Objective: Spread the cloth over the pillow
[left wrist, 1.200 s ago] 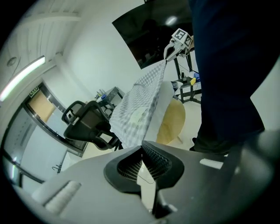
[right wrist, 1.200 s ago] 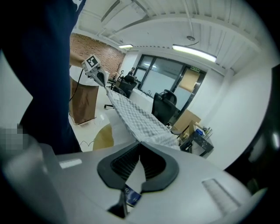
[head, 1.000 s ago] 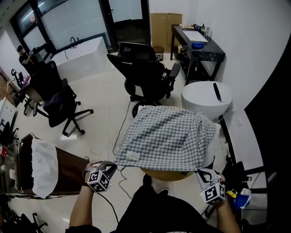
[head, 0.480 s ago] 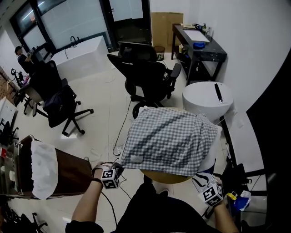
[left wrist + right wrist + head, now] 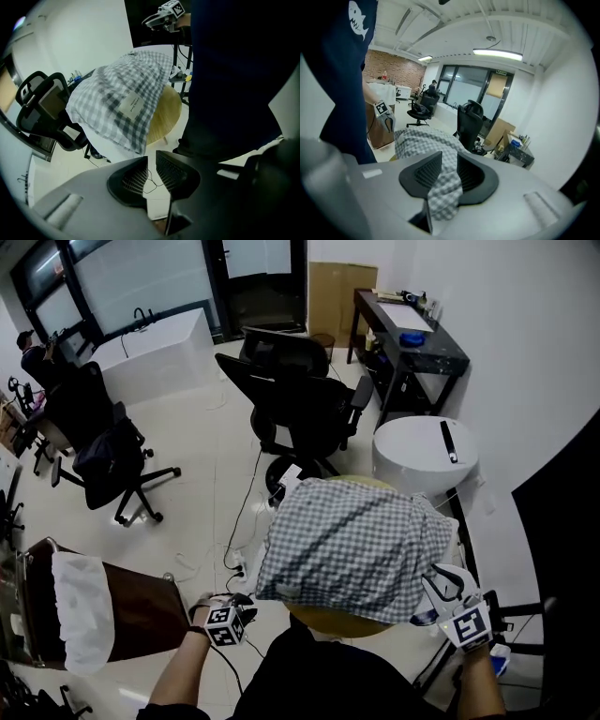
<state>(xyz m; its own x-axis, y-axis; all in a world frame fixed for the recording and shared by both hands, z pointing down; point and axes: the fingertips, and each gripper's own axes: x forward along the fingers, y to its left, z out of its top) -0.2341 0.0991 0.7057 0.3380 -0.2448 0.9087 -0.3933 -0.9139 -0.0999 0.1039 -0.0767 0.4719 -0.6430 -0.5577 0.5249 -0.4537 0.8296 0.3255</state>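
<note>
Here, jaws just opening on both: the right gripper (image 5: 448, 583) loosely straddles the cloth's (image 5: 352, 540) near right corner; the left gripper (image 5: 236, 601), empty, hangs clear at near left.

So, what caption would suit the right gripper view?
Right gripper, jaws just opening, the checked cloth lying between them; office chairs beyond.

— Grey-and-white check right across the cloth (image 5: 352, 545), and there's a small white label (image 5: 130, 104) on it!
— Plain white pillow (image 5: 110, 143) peeking out beneath, pale wood table (image 5: 339, 622) under that.
— Black office chairs (image 5: 302, 399), black desk (image 5: 412, 345).
— All on a glossy cream floor (image 5: 202, 456).
</note>
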